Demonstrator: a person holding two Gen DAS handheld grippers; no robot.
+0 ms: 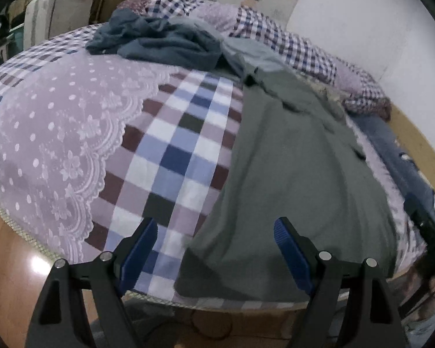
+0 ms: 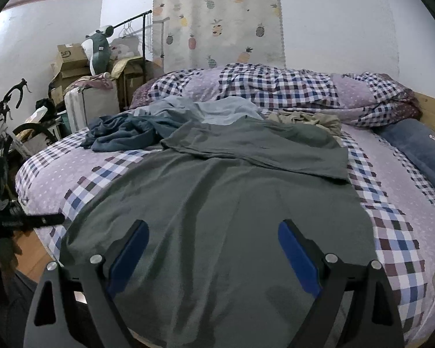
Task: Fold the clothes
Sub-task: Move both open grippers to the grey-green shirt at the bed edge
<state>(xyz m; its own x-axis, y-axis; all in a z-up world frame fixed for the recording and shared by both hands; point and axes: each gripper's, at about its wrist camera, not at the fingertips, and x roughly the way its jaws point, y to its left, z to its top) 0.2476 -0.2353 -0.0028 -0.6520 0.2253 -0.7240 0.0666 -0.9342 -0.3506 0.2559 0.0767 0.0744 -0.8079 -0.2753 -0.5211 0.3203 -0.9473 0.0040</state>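
Grey-green cotton, a large shirt, lies spread flat along the bed, its hem toward me at the near edge and its upper part folded over in a band across the middle. My right claw hangs low over the hem end, tilted down toward the fabric, its blue pads standing wide apart with nothing pinched between them; the cloth lies below them and I cannot tell if the tips touch it. My left claw is angled more steeply down at the bed's near edge, also spread wide and empty. Its left finger sits over the checked sheet, its right finger over the shirt, so the garment's left border runs between them.

Further up the bed, a dark blue garment lies crumpled beside a pale blue one, both touching the shirt's far end, and a beige piece is bunched to the right of them. A checked duvet is heaped along the head of the bed, and a navy cushion lies at the right side.

As for writing, a cardboard box in the corner pile carries the letters "SF". The pineapple-print curtain bears no words, and the cushion's white mark is too partial to read.
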